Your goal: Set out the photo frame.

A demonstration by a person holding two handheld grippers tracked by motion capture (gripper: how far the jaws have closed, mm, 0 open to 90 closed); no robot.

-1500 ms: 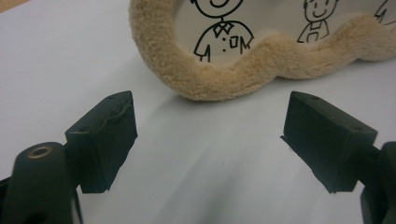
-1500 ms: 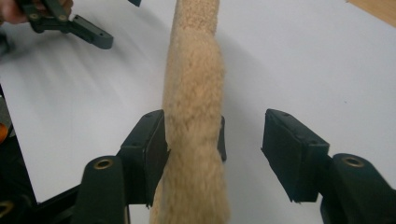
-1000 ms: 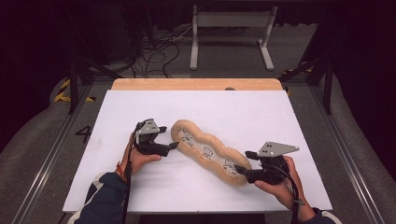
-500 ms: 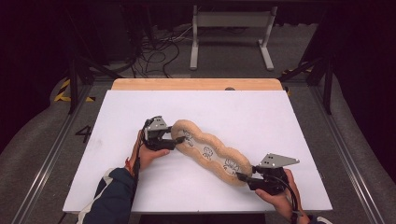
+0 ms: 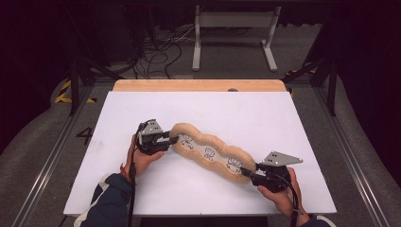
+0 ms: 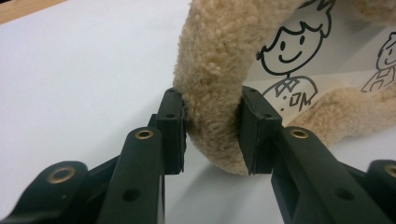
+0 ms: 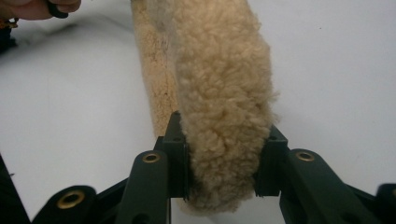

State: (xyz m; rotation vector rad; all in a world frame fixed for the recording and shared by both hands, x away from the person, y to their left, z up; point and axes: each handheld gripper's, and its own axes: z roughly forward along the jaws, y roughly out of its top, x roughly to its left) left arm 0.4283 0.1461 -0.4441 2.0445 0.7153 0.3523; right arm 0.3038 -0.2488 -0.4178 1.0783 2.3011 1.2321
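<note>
Fluffy tan pouch (image 5: 210,152) with cartoon drawings lying diagonally on white table (image 5: 283,118), left gripper (image 5: 171,140) jaws just closed, clamping its upper-left end, right gripper (image 5: 247,172) likewise clamping its lower-right end

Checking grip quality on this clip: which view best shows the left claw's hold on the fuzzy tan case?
The left gripper view: both pads press the fuzzy tan case rim. The high view shows the left claw at the case's end, small. The right gripper view shows its opposite end.
</note>
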